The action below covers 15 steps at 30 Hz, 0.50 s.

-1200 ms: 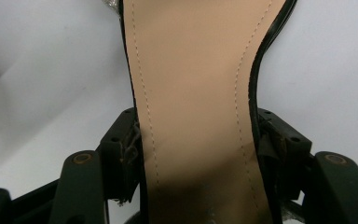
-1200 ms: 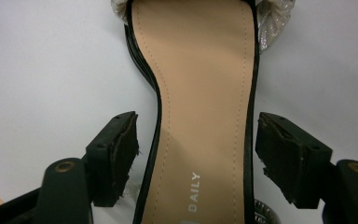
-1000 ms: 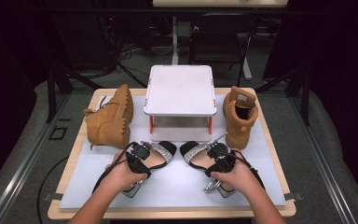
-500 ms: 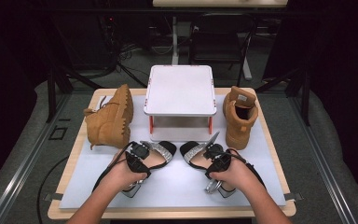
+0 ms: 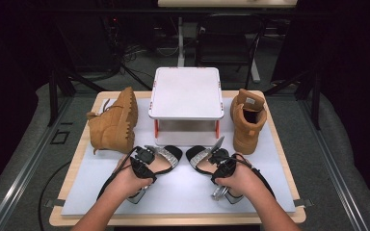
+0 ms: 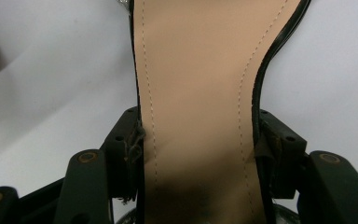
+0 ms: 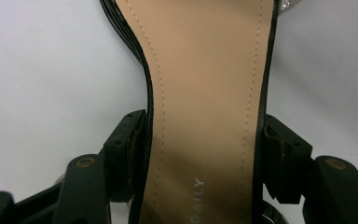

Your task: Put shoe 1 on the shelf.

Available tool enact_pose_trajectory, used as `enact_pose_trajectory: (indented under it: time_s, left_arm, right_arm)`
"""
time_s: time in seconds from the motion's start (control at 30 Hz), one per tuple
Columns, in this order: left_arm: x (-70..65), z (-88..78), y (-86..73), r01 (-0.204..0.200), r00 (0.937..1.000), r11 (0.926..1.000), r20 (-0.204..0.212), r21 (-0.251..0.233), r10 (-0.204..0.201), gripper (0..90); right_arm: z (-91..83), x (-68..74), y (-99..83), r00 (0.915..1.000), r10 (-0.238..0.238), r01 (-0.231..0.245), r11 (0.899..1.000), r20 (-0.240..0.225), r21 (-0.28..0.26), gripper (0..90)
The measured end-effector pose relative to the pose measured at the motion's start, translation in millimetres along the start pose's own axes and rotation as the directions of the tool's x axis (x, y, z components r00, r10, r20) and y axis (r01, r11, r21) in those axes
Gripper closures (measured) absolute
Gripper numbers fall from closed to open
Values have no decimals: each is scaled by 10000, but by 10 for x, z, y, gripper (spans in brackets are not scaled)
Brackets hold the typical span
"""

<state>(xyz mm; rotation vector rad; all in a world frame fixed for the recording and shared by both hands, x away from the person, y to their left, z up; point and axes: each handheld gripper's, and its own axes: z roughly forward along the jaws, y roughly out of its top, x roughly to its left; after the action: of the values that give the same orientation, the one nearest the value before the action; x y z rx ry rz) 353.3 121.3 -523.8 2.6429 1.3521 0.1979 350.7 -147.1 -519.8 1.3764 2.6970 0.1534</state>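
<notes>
High view: both hands rest low near the front of the white surface [image 5: 183, 192], each gripper on a black high-heeled sandal with a glittery toe strap, left [image 5: 166, 158] and right [image 5: 200, 158].

Left gripper view: the left gripper [image 6: 198, 149] clamps the tan insole's waist.

Right gripper view: the right gripper [image 7: 205, 154], its jaws having just been closing, pinches likewise. Judged step: grasping the pair; next needs a lift, probably toward the white red-legged shelf [image 5: 185, 94].

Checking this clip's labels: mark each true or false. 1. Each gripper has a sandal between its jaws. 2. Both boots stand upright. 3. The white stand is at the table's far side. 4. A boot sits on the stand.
1. True: the left gripper straddles the left sandal, the right gripper the right sandal.
2. False: the left boot lies on its side; the right boot stands.
3. True: white stand.
4. False: its top is bare.
</notes>
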Motion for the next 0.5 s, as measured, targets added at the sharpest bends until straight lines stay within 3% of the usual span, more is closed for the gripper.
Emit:
enact_pose_trajectory:
  time_s: [0.3,0.5]
  left_arm:
    - [12,-2,-9,106,9999,9999,31,-92,-105,420]
    - [35,-6,-20,319,9993,9993,226,-219,-314,423]
  right_arm:
    - [0,-1,-6,9999,135,-135,9999,21,-60,399]
    - [-13,-31,-49,9977,639,-648,9970,-242,-416,411]
